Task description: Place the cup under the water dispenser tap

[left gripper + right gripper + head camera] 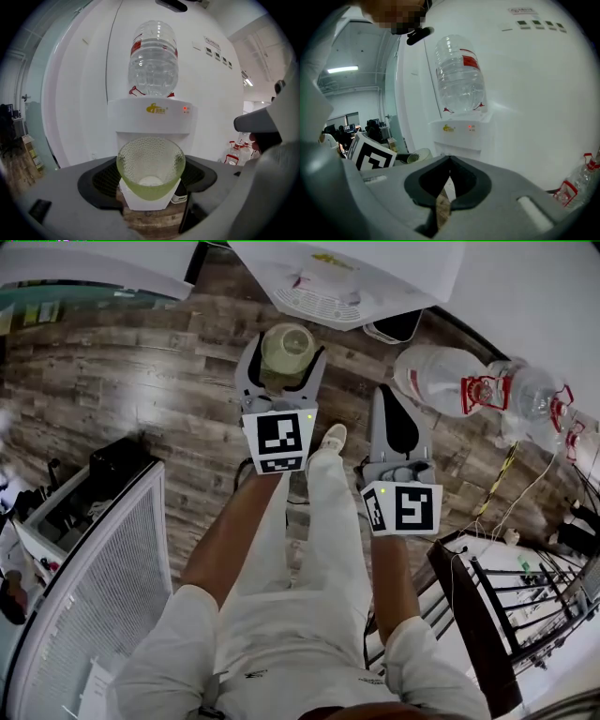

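A pale green, textured glass cup [289, 345] stands upright between the jaws of my left gripper [286, 354], whose pads press on its sides. In the left gripper view the cup [150, 161] fills the middle, in front of the white water dispenser [152, 117] and below its recess. A clear bottle [153, 61] sits on top of the dispenser. I cannot make out the tap. My right gripper [384, 392] is shut and empty to the right of the cup; its tips meet in the right gripper view [449, 160]. The dispenser [342, 282] is straight ahead.
Spare water bottles [459, 385] with red handles lie on the wooden floor at the right. A white grilled unit [94, 587] stands at the left, a dark rack [511, 615] at the lower right. The person's shoe [333, 437] is below the grippers.
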Demonstrator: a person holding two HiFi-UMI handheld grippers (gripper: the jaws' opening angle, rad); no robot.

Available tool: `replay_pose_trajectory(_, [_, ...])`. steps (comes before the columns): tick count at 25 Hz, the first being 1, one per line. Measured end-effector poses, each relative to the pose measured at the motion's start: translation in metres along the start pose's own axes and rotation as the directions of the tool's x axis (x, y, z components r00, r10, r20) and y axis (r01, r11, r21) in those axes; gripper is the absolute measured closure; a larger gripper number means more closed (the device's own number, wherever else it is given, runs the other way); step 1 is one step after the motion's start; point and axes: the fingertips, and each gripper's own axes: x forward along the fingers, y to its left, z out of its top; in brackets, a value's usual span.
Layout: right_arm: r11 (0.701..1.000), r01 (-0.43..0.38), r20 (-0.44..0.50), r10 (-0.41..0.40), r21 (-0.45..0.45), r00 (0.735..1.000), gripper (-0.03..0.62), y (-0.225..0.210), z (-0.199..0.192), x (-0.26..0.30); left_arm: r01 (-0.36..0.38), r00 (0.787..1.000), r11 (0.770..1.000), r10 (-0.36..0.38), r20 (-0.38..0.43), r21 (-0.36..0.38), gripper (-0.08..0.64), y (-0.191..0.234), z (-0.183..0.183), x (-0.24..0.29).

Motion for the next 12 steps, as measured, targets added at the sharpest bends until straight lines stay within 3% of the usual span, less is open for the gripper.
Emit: replay_pose_trajectory(12, [1.000, -0.002, -0.040, 0.003, 0.013, 0.999, 0.594, 0.004, -0.039, 0.016, -0.013, 1.000, 0.999, 0.013, 0.008, 0.032, 0.186, 0.034, -0.031, 0.051])
